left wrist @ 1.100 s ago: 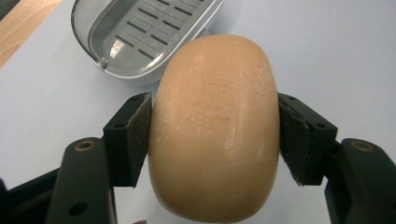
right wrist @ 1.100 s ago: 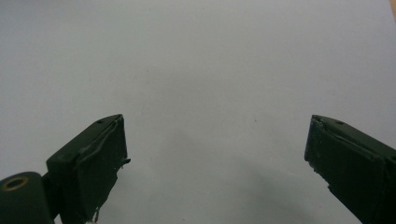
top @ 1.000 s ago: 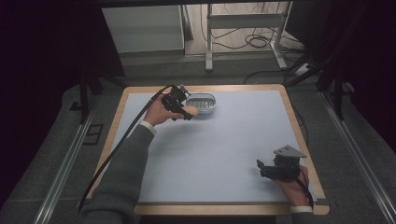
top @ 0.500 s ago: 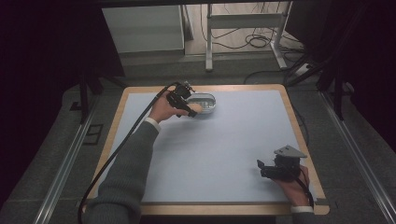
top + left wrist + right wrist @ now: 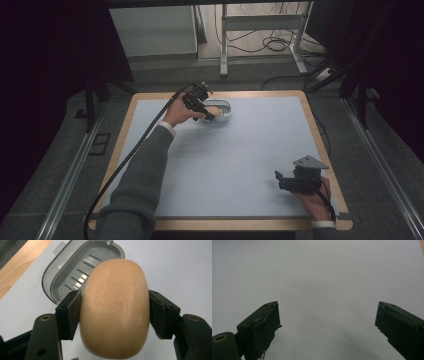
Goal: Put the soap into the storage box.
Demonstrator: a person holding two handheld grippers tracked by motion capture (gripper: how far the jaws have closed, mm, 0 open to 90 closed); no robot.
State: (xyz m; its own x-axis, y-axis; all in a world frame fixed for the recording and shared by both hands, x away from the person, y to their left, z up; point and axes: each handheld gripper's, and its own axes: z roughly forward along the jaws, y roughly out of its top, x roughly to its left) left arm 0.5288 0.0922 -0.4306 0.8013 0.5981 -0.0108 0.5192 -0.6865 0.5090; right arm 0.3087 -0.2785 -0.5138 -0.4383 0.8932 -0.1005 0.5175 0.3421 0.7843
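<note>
An orange-tan bar of soap (image 5: 115,307) is clamped between the two black jaws of my left gripper (image 5: 115,312), which is shut on it. Just beyond the soap lies a grey oval soap dish (image 5: 75,272) with a slotted floor. In the high view the left gripper (image 5: 206,111) holds the soap (image 5: 213,110) over the near-left rim of the dish (image 5: 225,106) at the table's far middle. My right gripper (image 5: 281,181) rests near the front right corner, jaws wide apart over bare mat (image 5: 322,280), with nothing between them.
A pale blue mat (image 5: 240,160) covers the wooden table (image 5: 125,120). The left gripper's cable (image 5: 135,150) trails back along the sleeve to the front left. Beyond the table's far edge stand a cabinet (image 5: 152,30) and a metal frame (image 5: 260,22) with floor cables.
My left hand has carried the soap to the right, from beside the dish's left end to over its near rim. The right gripper has not moved.
</note>
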